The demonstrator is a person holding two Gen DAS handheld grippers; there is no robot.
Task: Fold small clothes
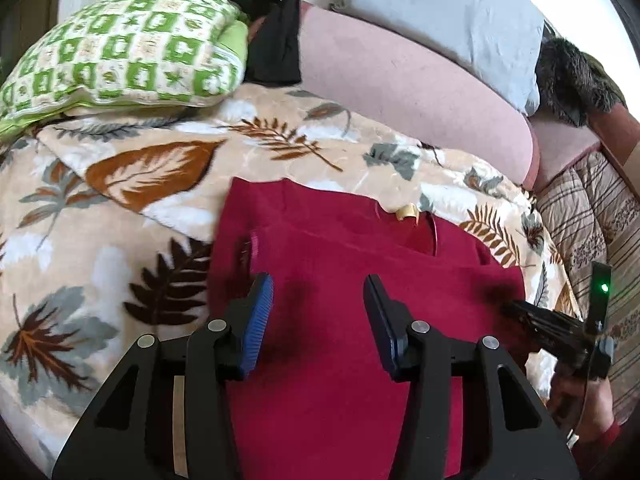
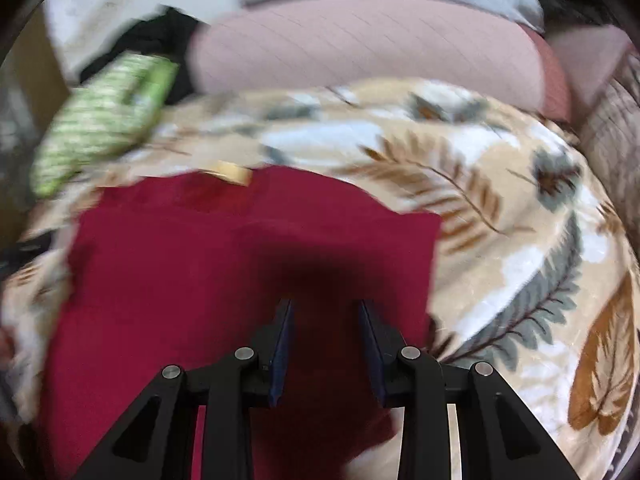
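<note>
Two claws hover over the red garment [image 1: 360, 280], which lies partly folded on the leaf-print blanket [image 1: 120, 200]; left gripper [image 1: 318, 300] and right gripper [image 2: 326, 320] both stand spread, pinching nothing; next, pinch matching edges evenly and lay them flat.

A beige fleece blanket [image 1: 132, 200] printed with brown, grey and white leaves covers the surface, and a green-and-white patterned pillow [image 1: 120, 52] lies on it at about ten o'clock, with a dark garment [image 1: 276, 36] heaped just behind the pillow toward twelve. A pink bolster [image 1: 408, 80] runs along the blanket's far edge – a pale grey pillow [image 1: 448, 12] leans behind it at one o'clock, and beside that sits something dark and furry [image 1: 576, 80], perhaps a fur-trimmed hood. At three o'clock a striped quilt [image 1: 588, 208] borders the blanket.
</note>
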